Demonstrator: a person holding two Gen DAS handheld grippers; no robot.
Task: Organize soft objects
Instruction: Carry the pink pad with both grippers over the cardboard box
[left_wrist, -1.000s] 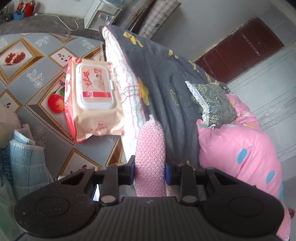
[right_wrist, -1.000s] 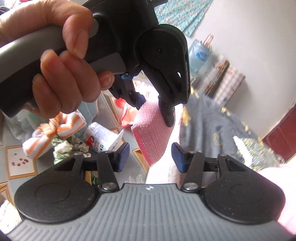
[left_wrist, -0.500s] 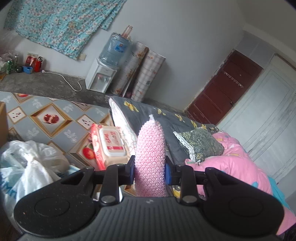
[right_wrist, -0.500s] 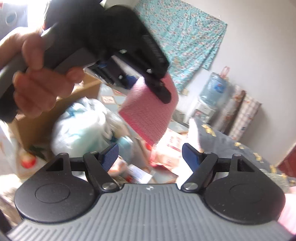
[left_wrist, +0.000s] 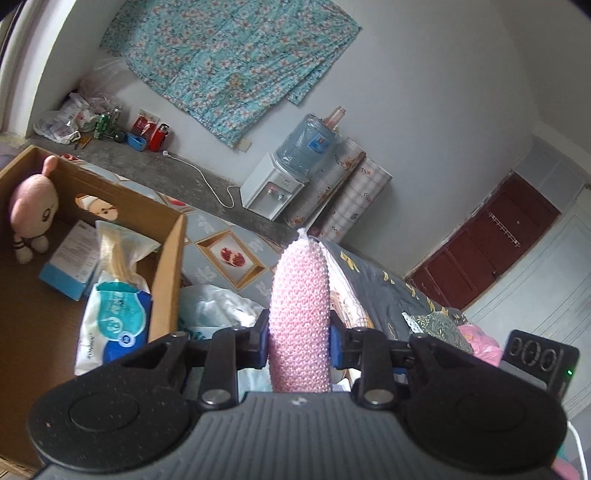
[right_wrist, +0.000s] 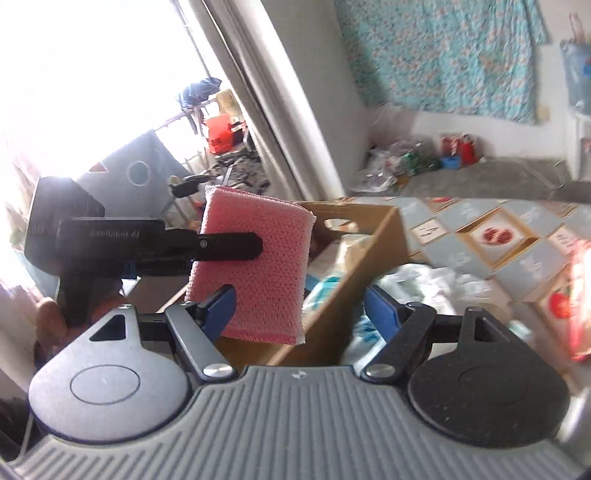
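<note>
The left gripper (left_wrist: 298, 345) is squeezed onto a pink sponge (left_wrist: 300, 314) and holds it up in the air. A second ago the sponge was low down, by the grey blanket (left_wrist: 388, 295) on the bed. Now it is up beside the cardboard box (left_wrist: 168, 280), just past the box's near wall. So I think the sponge is on its way into the box, where a pink plush toy (left_wrist: 31, 214) and a pack of wipes (left_wrist: 114, 317) already lie.

The right gripper (right_wrist: 298, 308) has its jaws wide apart and holds nothing. A second ago they were closer together, right at the sponge. Now they have let go, so the left gripper carries the sponge (right_wrist: 255, 266) alone.

Some things are hard to see. The bottom of the sponge is hidden behind the left gripper's body. The right view is blurry, and bright window light washes out the side away from the box. Only part of the box shows, so I cannot tell how full it is. A white plastic bag (left_wrist: 218, 306) next to the box hides what is under it.
</note>
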